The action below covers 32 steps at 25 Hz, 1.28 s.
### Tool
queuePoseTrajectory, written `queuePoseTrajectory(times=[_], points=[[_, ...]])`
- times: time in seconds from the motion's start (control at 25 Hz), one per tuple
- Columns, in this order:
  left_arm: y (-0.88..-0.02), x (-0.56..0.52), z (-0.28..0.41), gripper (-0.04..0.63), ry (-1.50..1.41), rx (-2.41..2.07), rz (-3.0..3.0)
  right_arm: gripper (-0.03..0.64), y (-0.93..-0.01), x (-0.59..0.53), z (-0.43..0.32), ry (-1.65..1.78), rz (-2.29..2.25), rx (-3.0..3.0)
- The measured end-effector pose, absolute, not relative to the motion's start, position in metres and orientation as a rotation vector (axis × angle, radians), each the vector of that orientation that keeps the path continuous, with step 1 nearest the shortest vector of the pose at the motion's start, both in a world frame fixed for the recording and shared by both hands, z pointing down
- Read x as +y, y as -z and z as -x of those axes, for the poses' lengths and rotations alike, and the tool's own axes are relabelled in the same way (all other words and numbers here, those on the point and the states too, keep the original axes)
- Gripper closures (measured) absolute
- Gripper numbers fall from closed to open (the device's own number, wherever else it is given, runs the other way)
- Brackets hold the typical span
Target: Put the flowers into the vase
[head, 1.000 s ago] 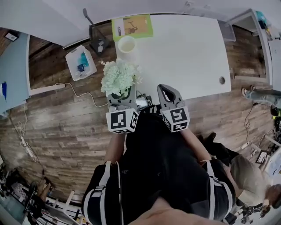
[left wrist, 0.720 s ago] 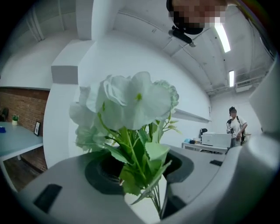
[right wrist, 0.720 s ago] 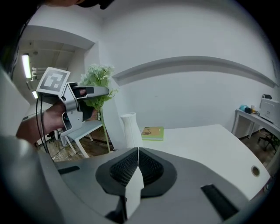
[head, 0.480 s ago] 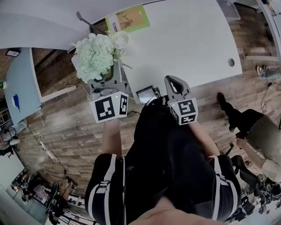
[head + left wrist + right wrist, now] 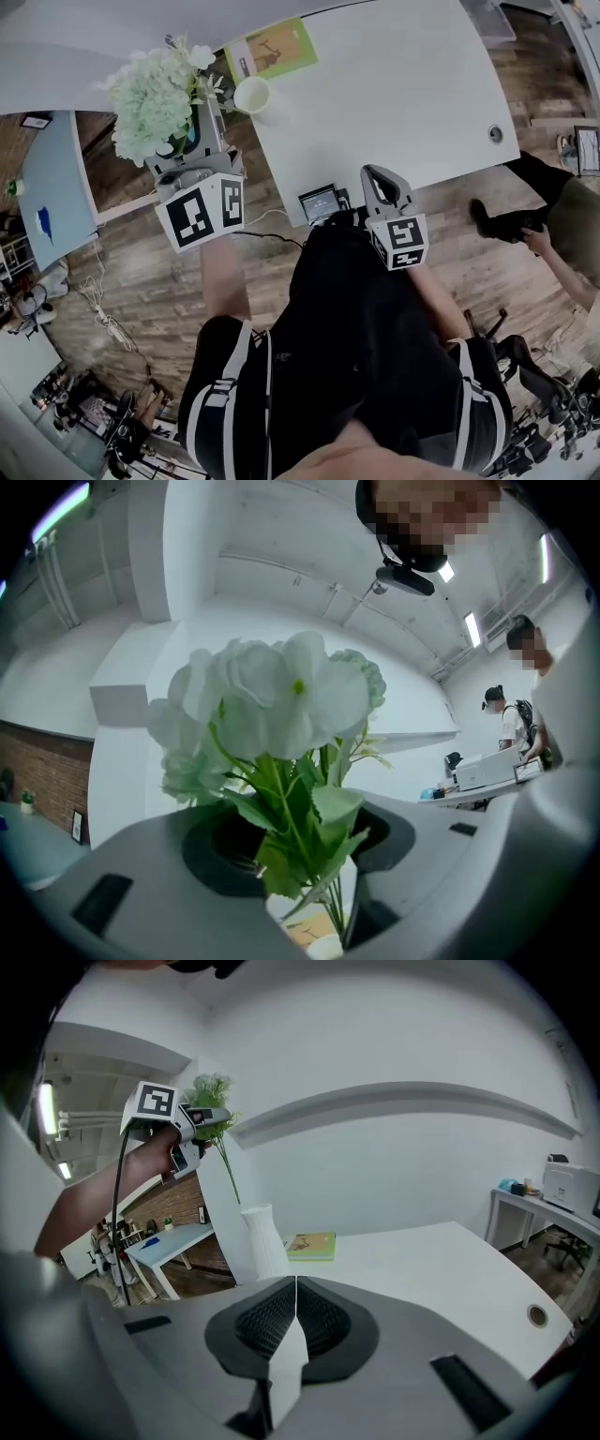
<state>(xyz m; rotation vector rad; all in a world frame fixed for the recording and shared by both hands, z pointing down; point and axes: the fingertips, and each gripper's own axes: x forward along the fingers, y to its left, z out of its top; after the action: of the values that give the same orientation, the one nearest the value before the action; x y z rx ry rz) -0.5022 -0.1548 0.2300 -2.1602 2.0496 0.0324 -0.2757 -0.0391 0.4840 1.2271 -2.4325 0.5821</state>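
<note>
White table (image 5: pixel 403 84) carries the vase (image 5: pixel 251 95). My left gripper (image 5: pixel 199 141) clamps the flowers (image 5: pixel 155 98), stems hanging down, with the vase at three o'clock from the blooms. The right gripper (image 5: pixel 380 183) is closed, empty and farther off.

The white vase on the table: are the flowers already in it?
No, the white vase stands empty, while the flowers are clamped in the left gripper off to its side.
</note>
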Motion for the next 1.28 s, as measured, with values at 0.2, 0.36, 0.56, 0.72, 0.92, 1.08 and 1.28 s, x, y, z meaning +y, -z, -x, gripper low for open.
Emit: queuePoseTrajectory(times=[0.2, 0.36, 0.56, 0.72, 0.92, 1.08, 1.28], points=[[-0.234, -0.171, 0.503, 0.328, -0.025, 2.043, 2.139, 0.6, -0.485, -0.04, 0.259, -0.609, -1.285, -2.399], [-0.25, -0.184, 0.502, 0.328, -0.017, 2.042, 2.166, 0.6, -0.489, -0.044, 0.255, -0.617, -1.299, -2.381], [-0.282, -0.193, 0.499, 0.328, -0.018, 2.047, 2.219, 0.6, -0.491, -0.046, 0.254, -0.618, -1.292, -2.364], [-0.31, -0.198, 0.494, 0.328, 0.033, 2.021, 2.221, 0.6, -0.494, -0.051, 0.255, -0.608, -1.277, -2.354], [-0.34, -0.204, 0.493, 0.328, 0.055, 2.036, 2.24, 0.6, -0.497, -0.054, 0.254, -0.598, -1.267, -2.338], [-0.36, -0.204, 0.499, 0.33, 0.059, 2.072, 2.25, 0.6, -0.498, -0.052, 0.256, -0.584, -1.258, -2.325], [-0.381, -0.205, 0.496, 0.33, 0.109, 2.064, 2.244, 0.6, -0.498, -0.052, 0.256, -0.585, -1.256, -2.32]])
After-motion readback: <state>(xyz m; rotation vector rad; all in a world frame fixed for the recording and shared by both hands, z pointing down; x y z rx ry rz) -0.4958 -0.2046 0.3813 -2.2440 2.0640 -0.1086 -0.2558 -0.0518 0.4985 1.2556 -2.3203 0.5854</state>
